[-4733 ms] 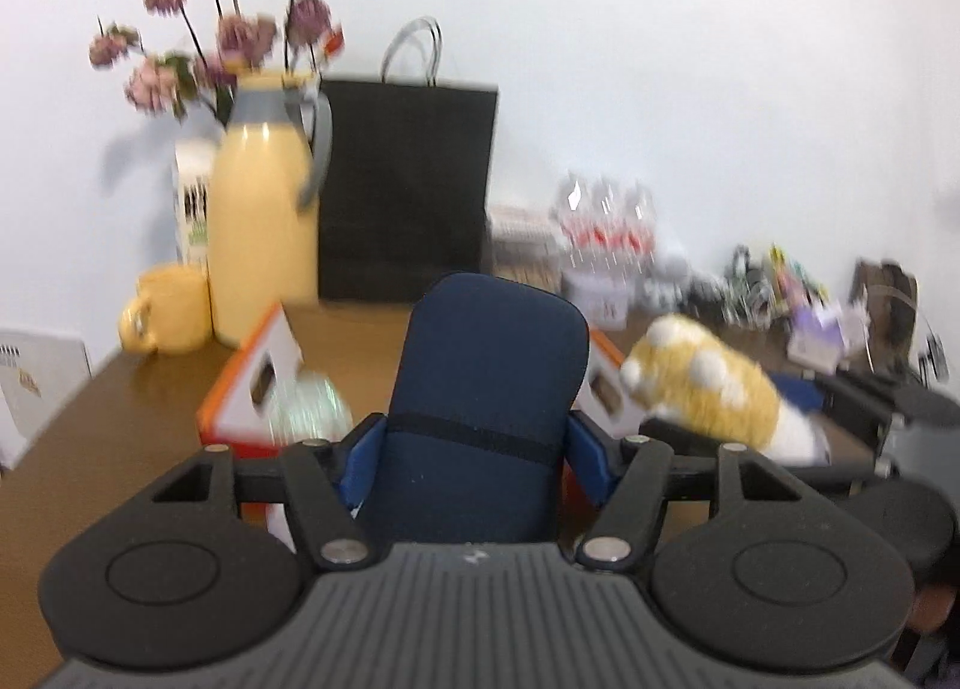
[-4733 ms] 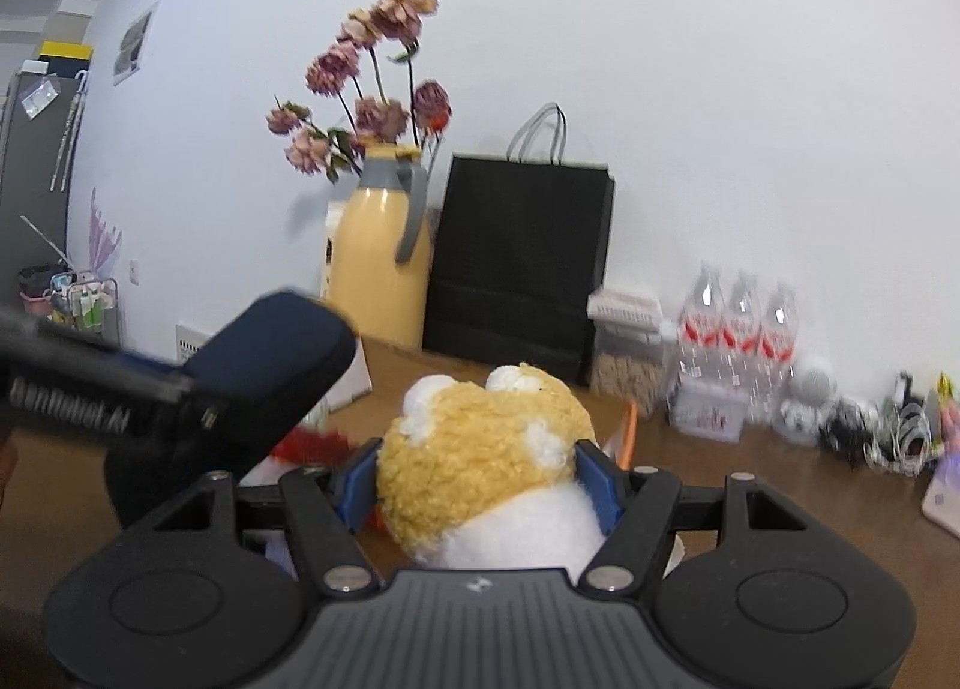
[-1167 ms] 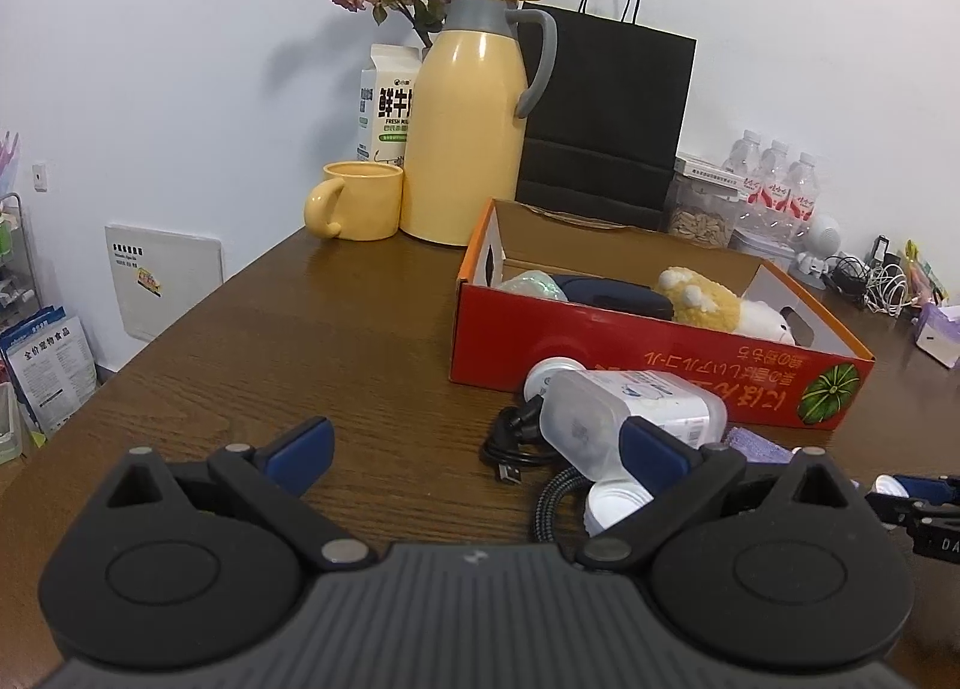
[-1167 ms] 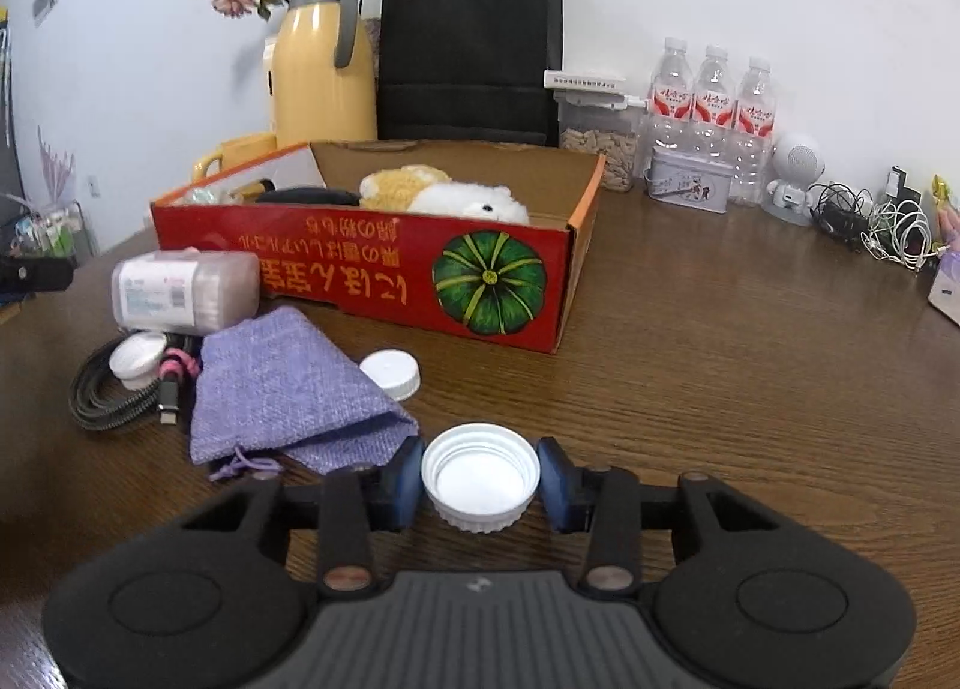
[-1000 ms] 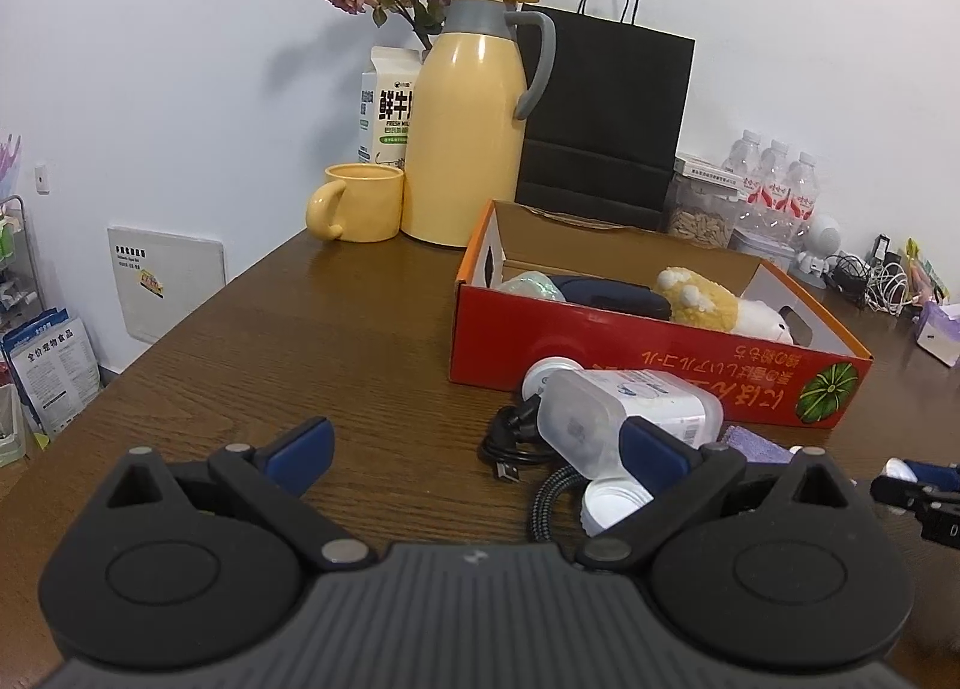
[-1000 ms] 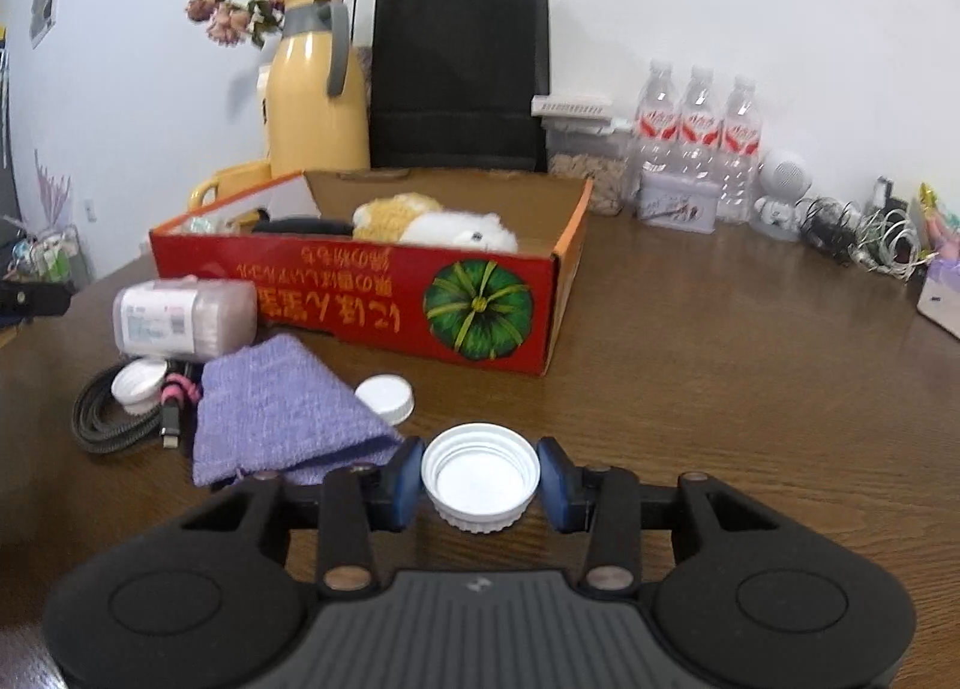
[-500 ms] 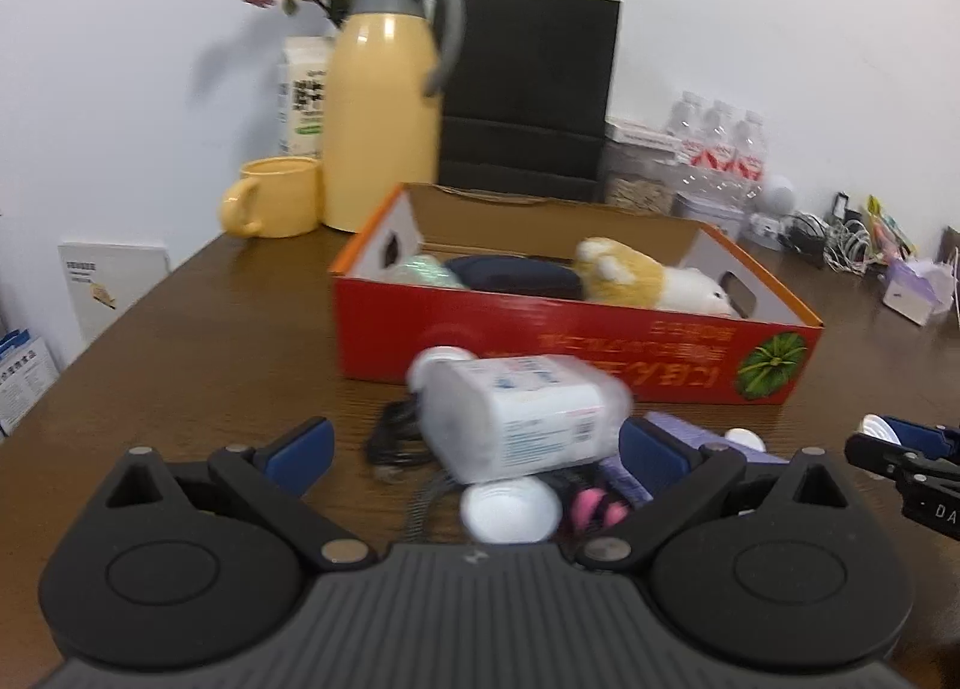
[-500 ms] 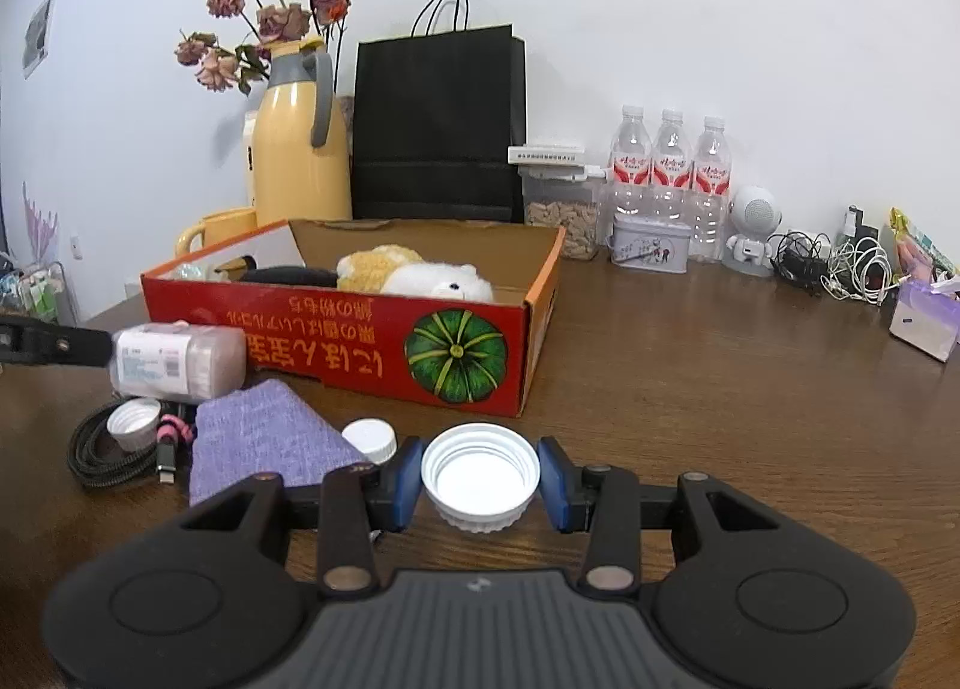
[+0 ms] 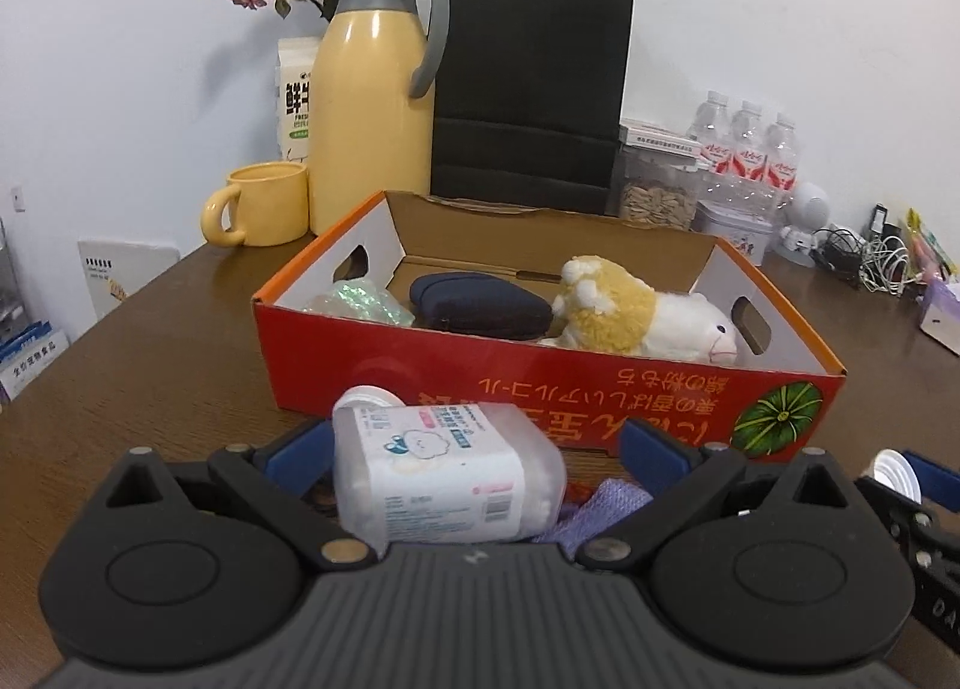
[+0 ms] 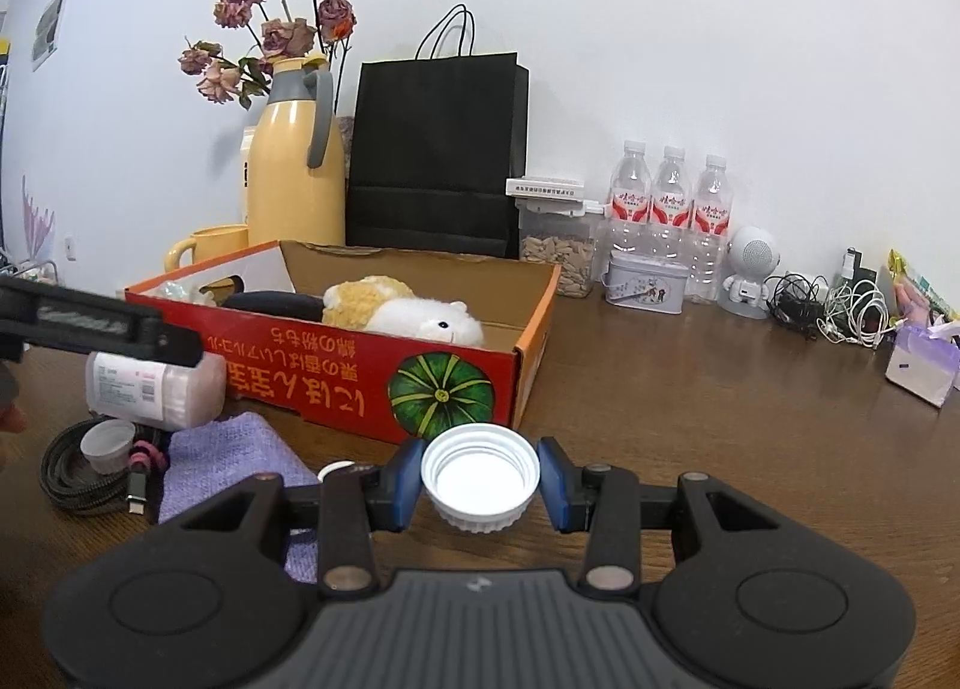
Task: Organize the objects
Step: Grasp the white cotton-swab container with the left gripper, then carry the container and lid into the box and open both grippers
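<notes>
Both grippers are showing the same build: ribbed grey housing, matte black linkage arms with round embossed discs and triangular cutouts, silver pivot screws, blue finger pads on the left gripper (image 9: pixel 474 452) and right gripper (image 10: pixel 480 482). Small pale logo is sitting centred on each housing edge.

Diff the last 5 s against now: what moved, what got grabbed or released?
Both hand-held grippers released their loads into the red box: navy case from the left, plush sheep from the right. The right hand-held gripper then shut on the white lid. The left hand-held gripper, open, closed in around the cotton swab jar.

Unchanged: purple pouch, cable.
</notes>
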